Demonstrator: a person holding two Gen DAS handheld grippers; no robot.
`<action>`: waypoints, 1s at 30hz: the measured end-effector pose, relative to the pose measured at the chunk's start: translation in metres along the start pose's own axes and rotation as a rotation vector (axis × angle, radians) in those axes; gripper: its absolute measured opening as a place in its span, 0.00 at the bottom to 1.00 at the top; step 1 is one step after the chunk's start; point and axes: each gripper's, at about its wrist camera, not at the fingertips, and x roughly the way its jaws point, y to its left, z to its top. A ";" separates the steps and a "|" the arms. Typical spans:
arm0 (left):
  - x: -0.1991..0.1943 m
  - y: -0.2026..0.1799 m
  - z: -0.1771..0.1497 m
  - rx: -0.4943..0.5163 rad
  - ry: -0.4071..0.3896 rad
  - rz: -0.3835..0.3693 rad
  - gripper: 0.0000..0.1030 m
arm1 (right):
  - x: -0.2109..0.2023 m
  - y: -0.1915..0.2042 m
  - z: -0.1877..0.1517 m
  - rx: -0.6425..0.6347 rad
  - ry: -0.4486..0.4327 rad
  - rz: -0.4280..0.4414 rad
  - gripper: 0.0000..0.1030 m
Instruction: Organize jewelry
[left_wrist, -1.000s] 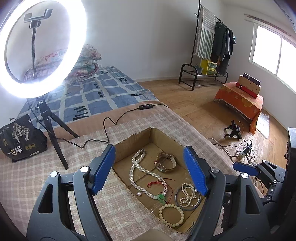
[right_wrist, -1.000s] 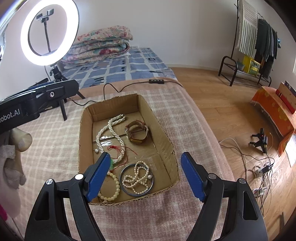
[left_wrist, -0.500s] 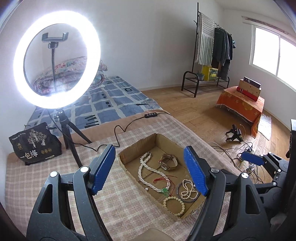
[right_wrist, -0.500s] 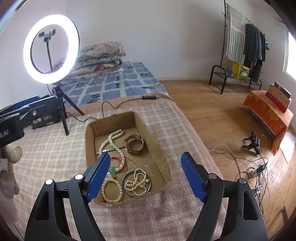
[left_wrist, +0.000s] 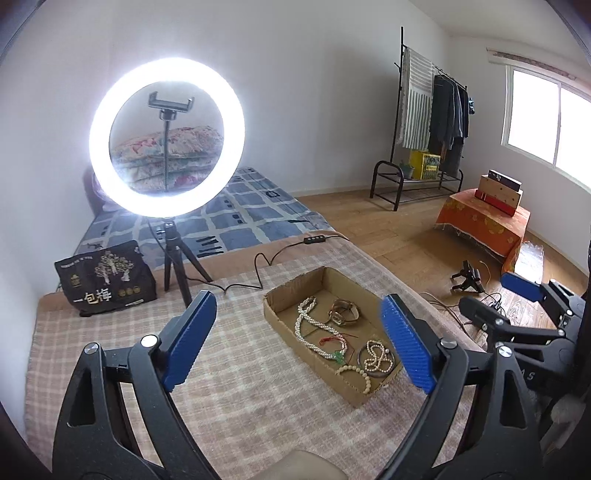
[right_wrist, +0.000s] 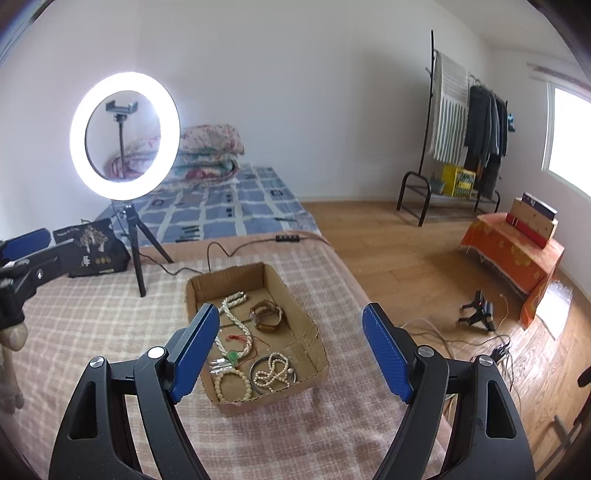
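A shallow cardboard box (left_wrist: 284, 295) (right_wrist: 194, 291) lies on the plaid blanket. It holds a long pearl necklace (left_wrist: 308, 330) (right_wrist: 236, 325), a brown watch (left_wrist: 343, 313) (right_wrist: 266, 315), a red cord with a green pendant (left_wrist: 334, 349) (right_wrist: 234, 354), a bead bracelet (left_wrist: 356, 373) (right_wrist: 231, 384) and a metal bangle with pearls (left_wrist: 375, 360) (right_wrist: 273, 373). My left gripper (left_wrist: 295, 343) is open and empty, held above and short of the box. My right gripper (right_wrist: 291, 354) is open and empty, also raised above the box's near end.
A lit ring light (left_wrist: 166, 136) (right_wrist: 123, 134) on a tripod stands behind the box, its cable (left_wrist: 258, 266) running across the blanket. A black bag (left_wrist: 105, 280) sits at the back left. The bed edge drops to a wood floor (right_wrist: 424, 273) at right.
Both grippers have pulled back and up from the box, which now looks smaller and farther away. Both stay open and empty.
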 end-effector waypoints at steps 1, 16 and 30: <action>-0.006 0.000 -0.001 0.004 -0.006 0.004 0.91 | -0.005 0.001 0.000 -0.001 -0.010 0.000 0.78; -0.081 0.005 -0.025 0.039 -0.088 0.053 1.00 | -0.043 0.011 -0.011 0.001 -0.096 -0.022 0.78; -0.090 0.002 -0.047 0.039 -0.049 0.066 1.00 | -0.047 0.022 -0.015 -0.012 -0.146 -0.053 0.88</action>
